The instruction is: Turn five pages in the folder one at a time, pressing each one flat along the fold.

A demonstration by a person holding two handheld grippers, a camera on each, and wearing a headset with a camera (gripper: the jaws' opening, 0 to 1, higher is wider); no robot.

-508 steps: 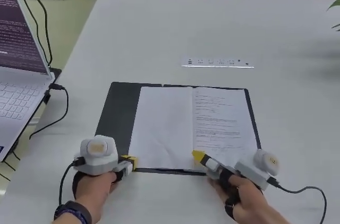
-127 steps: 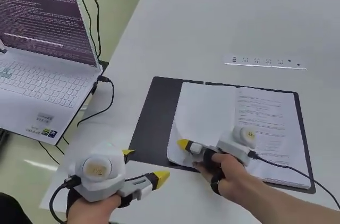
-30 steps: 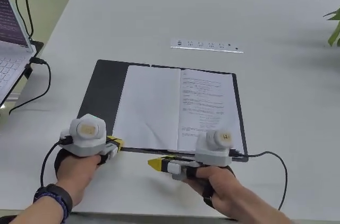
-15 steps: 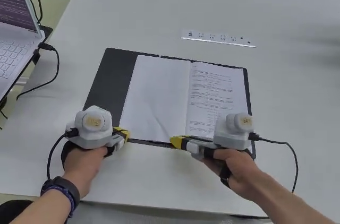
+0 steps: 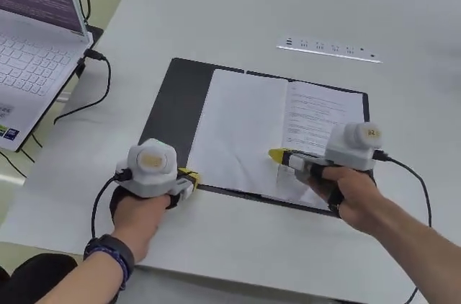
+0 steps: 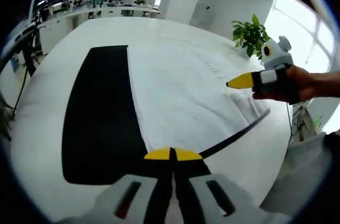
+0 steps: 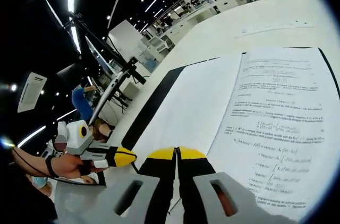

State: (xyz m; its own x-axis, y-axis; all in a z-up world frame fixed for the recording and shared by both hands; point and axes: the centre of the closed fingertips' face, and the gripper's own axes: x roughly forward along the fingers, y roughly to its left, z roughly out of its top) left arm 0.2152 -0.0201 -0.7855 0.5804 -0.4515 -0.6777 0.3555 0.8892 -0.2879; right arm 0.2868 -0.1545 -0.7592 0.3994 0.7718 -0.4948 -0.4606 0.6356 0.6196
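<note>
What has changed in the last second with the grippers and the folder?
The right gripper moved from the table in front of the folder onto it; its shut tip is now at the lower part of the fold. It grips nothing. The left gripper stayed shut at the folder's near edge, and the folder lies open as before, blank page beside printed page.

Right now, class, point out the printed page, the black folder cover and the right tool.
printed page (image 5: 322,111), head view, middle of the lines of text.
black folder cover (image 5: 175,106), head view, bare inner face at the left.
right tool (image 5: 275,154), head view, yellow tip, jaws together.
</note>
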